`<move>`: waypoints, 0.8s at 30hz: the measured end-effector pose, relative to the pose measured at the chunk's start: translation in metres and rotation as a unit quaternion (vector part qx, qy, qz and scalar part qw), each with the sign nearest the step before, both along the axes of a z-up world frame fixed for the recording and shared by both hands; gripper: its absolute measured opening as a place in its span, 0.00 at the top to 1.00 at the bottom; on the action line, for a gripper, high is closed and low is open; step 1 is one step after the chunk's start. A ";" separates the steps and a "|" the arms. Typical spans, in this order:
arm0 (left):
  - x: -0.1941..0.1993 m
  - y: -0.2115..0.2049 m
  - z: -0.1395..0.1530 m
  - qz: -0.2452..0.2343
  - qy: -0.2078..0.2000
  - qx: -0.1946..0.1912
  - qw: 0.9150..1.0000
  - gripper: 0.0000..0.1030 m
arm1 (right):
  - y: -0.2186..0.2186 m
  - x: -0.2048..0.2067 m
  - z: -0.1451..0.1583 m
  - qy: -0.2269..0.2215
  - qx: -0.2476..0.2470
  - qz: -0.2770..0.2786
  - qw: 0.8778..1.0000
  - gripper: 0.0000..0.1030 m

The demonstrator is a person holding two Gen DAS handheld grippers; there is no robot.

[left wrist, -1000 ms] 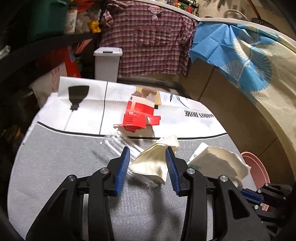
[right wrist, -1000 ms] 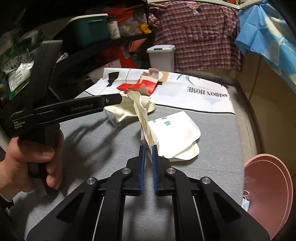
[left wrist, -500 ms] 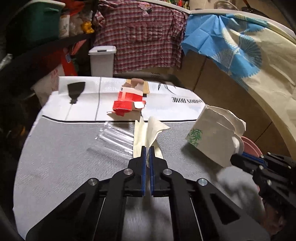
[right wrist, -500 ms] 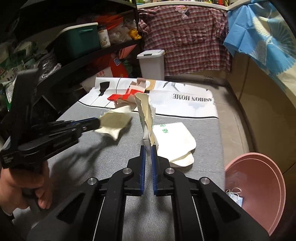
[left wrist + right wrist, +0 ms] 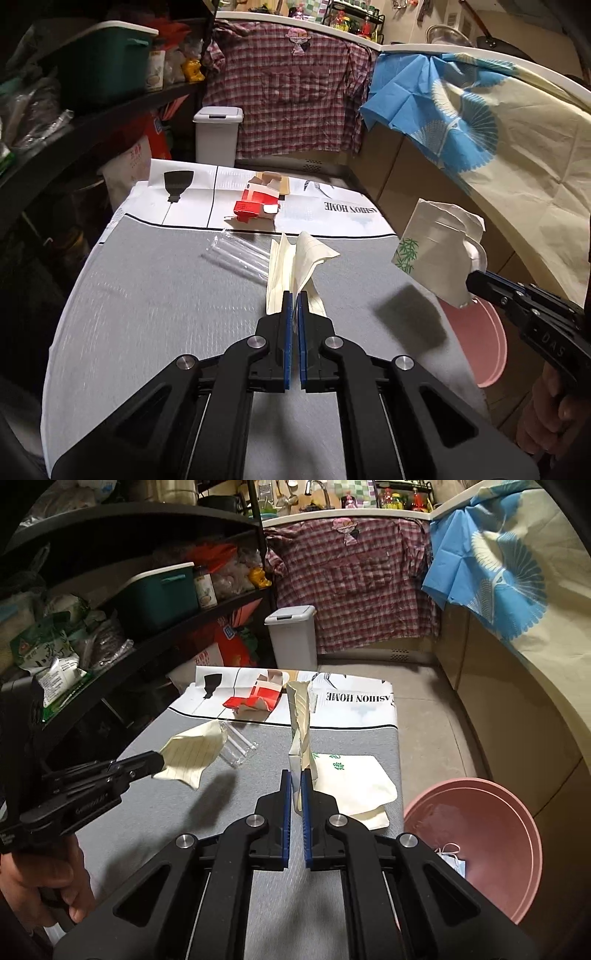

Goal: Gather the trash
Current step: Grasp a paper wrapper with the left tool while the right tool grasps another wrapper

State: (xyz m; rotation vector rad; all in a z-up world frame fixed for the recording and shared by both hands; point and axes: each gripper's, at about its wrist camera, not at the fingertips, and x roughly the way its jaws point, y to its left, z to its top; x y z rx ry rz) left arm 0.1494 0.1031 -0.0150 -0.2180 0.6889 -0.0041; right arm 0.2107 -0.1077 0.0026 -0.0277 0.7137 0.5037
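Observation:
My left gripper is shut on a crumpled cream lined paper and holds it above the grey table; it also shows in the right wrist view. My right gripper is shut on a white paper bag with green print, lifted off the table; the bag shows at the right of the left wrist view. A clear plastic wrapper and a torn red carton lie on the table. A pink basin stands on the floor to the right.
A second white bag with green print lies on the grey table. A printed sheet covers the far end. A white lidded bin stands beyond. Shelves with clutter line the left; cabinets line the right.
One second ago my left gripper was open around the lined paper; it has shut on it and lifted it. My right gripper has raised the white bag off the table.

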 end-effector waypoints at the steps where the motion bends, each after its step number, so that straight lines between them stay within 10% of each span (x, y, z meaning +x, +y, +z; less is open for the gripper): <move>1: -0.004 -0.002 0.001 0.001 -0.001 0.000 1.000 0.97 | -0.002 -0.002 0.002 0.000 0.001 0.000 1.000 0.95; 24: -0.046 -0.047 0.018 -0.024 -0.024 -0.008 0.999 0.97 | -0.069 -0.027 0.066 -0.036 0.018 -0.029 0.999 0.95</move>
